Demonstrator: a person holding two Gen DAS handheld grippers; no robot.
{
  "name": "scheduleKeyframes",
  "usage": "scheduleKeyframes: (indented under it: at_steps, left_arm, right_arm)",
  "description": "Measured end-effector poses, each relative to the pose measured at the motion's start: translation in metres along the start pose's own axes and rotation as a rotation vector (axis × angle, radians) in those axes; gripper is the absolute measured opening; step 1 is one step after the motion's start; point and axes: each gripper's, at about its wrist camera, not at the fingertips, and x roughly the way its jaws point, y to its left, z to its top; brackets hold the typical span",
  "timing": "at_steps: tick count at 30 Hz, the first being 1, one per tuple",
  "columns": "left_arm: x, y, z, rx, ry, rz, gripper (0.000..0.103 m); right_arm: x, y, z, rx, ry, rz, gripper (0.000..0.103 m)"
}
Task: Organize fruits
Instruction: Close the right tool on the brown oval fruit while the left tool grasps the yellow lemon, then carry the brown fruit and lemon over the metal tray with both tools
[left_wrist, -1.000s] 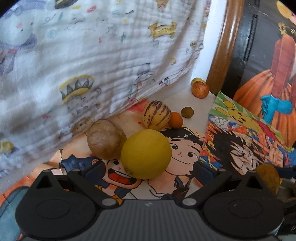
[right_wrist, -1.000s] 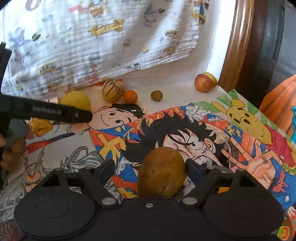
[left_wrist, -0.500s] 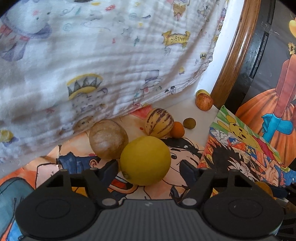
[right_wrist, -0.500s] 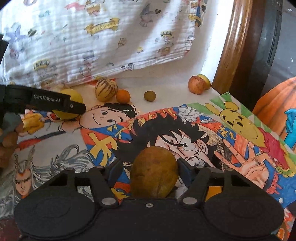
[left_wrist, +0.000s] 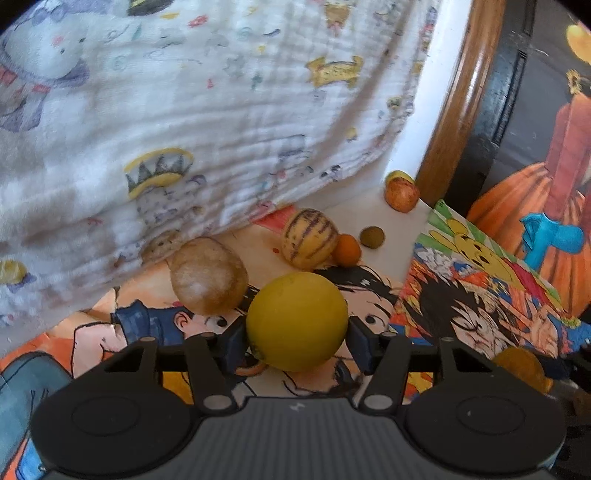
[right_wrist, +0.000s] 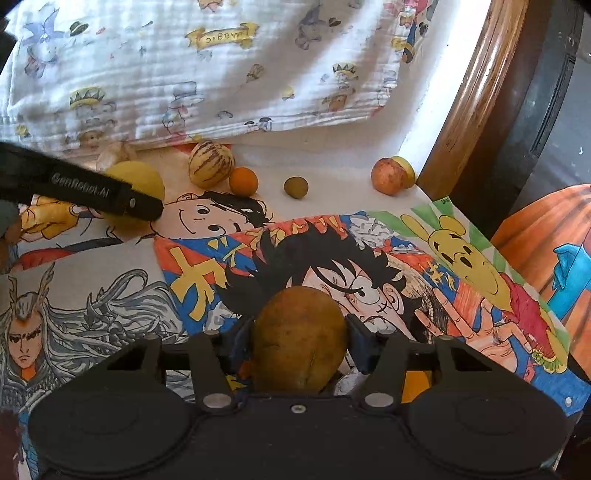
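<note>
Jaws clamp yellow fruit (left_wrist: 296, 321) left, brown fruit (right_wrist: 300, 339) right; only left view shows tan fruit (left_wrist: 208, 275)

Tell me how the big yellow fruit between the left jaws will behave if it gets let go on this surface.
The yellow fruit looks nearly spherical and smooth, so it would probably roll. The brown fruit sits close on its left and might stop it that way. Its skin looks firm, so the left gripper likely holds it without denting it.

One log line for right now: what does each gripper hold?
left gripper: shut on yellow fruit | right gripper: shut on brown fruit | striped fruit, small orange fruit: on table
</note>
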Motion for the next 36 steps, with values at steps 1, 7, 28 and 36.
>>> scheduleKeyframes:
  at_steps: [1,7,28,36]
  left_arm:
    - [-0.001,-0.001,-0.001,0.008,0.004,-0.008,0.061]
    - [-0.011,-0.01,-0.008,0.068,0.029,-0.063,0.061]
    - [-0.043,-0.022,-0.022,0.081,0.036,-0.189,0.06]
    - [-0.073,-0.04,-0.028,0.092,0.013,-0.211,0.06]
  right_arm:
    - [-0.001,-0.002,0.0,0.011,-0.002,0.012,0.056]
    - [-0.003,-0.015,-0.001,0.108,0.012,0.083,0.056]
    - [-0.056,-0.025,-0.01,0.229,-0.056,0.285,0.055]
    - [-0.109,-0.051,-0.026,0.257,-0.114,0.242,0.055]
